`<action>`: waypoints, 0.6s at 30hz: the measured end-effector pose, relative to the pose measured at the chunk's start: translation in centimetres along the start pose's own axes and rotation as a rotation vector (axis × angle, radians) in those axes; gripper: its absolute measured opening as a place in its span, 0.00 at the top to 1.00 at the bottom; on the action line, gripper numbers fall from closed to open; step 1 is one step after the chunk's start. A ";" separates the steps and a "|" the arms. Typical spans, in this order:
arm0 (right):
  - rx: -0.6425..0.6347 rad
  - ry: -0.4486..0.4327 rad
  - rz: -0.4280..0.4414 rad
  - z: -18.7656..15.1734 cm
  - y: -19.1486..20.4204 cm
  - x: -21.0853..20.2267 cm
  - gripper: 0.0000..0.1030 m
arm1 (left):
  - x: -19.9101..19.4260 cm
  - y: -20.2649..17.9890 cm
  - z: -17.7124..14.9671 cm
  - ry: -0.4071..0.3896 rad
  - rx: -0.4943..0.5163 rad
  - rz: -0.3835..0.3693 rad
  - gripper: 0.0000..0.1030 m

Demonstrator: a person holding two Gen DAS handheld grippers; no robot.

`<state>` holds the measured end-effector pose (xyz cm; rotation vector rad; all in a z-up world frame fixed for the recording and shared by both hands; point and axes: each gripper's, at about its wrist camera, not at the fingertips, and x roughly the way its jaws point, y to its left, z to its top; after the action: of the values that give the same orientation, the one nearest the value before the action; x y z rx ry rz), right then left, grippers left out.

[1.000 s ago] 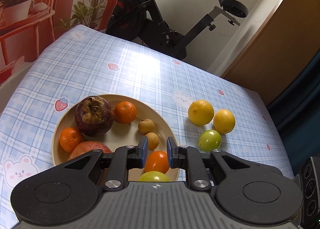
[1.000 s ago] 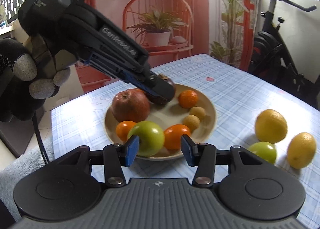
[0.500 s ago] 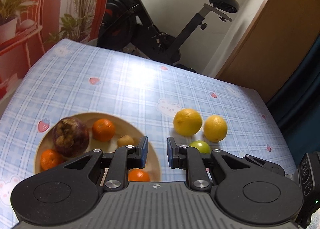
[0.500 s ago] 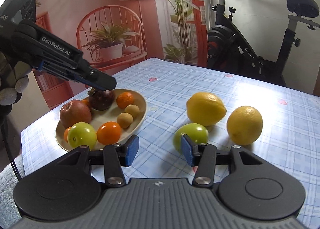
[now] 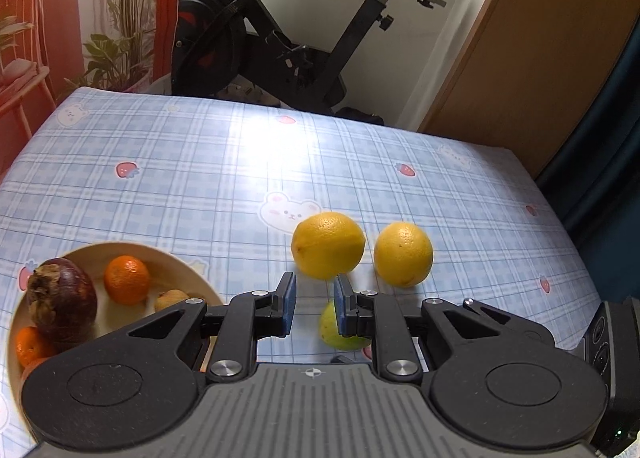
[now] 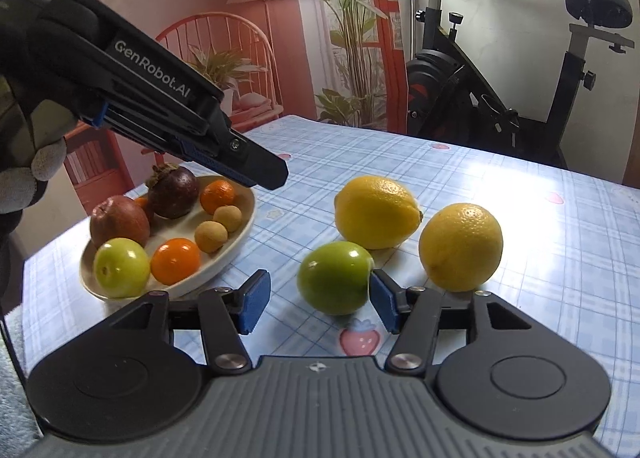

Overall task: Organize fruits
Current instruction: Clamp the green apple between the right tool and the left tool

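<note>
A cream plate [image 6: 249, 214] at the left holds a purple fruit [image 6: 174, 192], a red apple [image 6: 119, 221], a green fruit [image 6: 121, 268], small oranges and two tan round fruits. On the checked cloth to its right lie two lemons [image 6: 376, 212] [image 6: 460, 246] and a loose green fruit [image 6: 334, 278]. My right gripper [image 6: 319, 290] is low over the cloth and its jaws are opening. The loose green fruit sits just ahead between its fingertips, with neither pad pressing on it. My left gripper [image 5: 314, 298] is shut and empty, hovering over that green fruit [image 5: 329, 324] and short of the lemons [image 5: 328, 244].
The table [image 5: 240, 162] wears a blue checked cloth with strawberry and bear prints. An exercise bike [image 5: 280, 46] stands behind its far edge, and a wooden door [image 5: 540, 70] is to the right. A gloved hand [image 6: 36, 162] holds the left gripper above the plate.
Both grippers have swung from the plate to the loose fruits on the right. The right jaws have widened and now flank the loose green fruit. The left jaws stayed shut.
</note>
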<state>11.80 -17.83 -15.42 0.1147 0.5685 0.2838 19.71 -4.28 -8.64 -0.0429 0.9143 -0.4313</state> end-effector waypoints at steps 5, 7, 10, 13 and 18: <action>-0.056 0.040 0.023 0.2 0.1 1.6 0.38 | 1.3 -0.4 0.5 0.035 -0.004 0.021 0.80; -0.067 0.051 0.034 0.1 0.1 2.0 0.37 | 1.8 -0.4 0.6 0.052 -0.014 0.022 0.80; -0.065 0.082 0.048 0.0 0.1 2.6 0.37 | 2.7 -0.6 0.6 0.082 -0.027 0.020 0.80; -0.069 0.085 0.045 0.0 0.2 2.7 0.36 | 3.2 -0.6 0.6 0.105 -0.051 0.017 0.80; -0.052 0.077 0.055 -0.1 0.0 2.5 0.36 | 2.9 -0.8 0.5 0.114 -0.050 0.014 0.80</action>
<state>13.79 -17.12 -16.80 0.0690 0.6349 0.3574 21.35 -6.22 -10.34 -0.0584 1.0367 -0.4005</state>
